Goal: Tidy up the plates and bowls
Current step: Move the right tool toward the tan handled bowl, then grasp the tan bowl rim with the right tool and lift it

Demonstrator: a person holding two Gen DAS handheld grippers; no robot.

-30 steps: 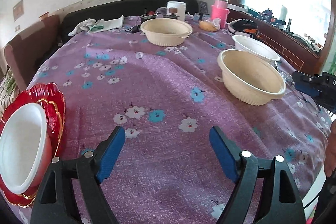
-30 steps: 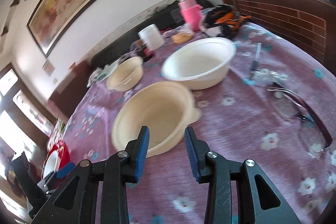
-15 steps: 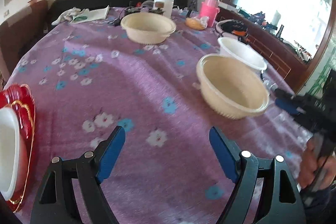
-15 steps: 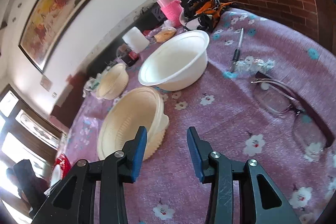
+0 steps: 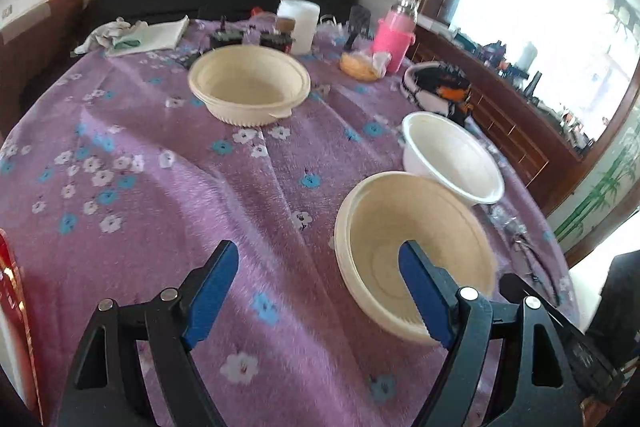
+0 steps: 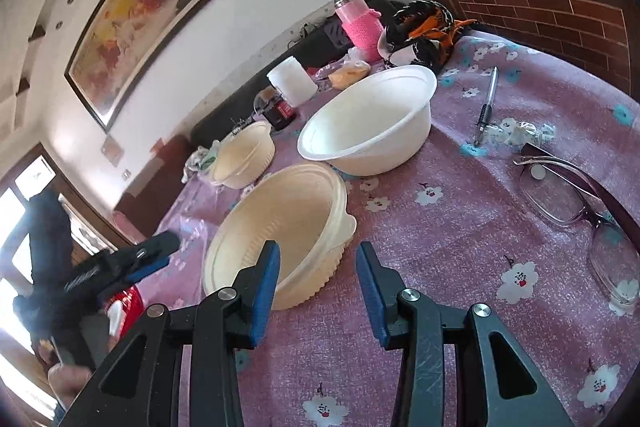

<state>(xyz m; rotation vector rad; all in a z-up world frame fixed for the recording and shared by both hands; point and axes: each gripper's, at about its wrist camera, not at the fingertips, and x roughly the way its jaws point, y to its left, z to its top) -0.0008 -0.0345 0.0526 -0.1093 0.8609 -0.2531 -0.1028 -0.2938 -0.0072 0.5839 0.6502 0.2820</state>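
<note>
Left gripper (image 5: pixel 320 279): jaws wide apart, nothing between pads, above purple floral tablecloth (image 5: pixel 168 195). Near cream bowl (image 5: pixel 412 251) just ahead, behind right-hand finger; that finger overlaps its rim in view, contact cannot be told. White bowl (image 5: pixel 452 159) beyond it, rims close, touching unclear. Far cream bowl (image 5: pixel 250 89) well ahead, left of centre. Red plate (image 5: pixel 10 279) at far left edge.

Right gripper (image 6: pixel 318 281): jaws part-way apart, gripping nothing. Near cream bowl directly ahead, left-hand finger overlapping its rim. Glasses (image 6: pixel 576 203), pen (image 6: pixel 486 105) off right.
</note>
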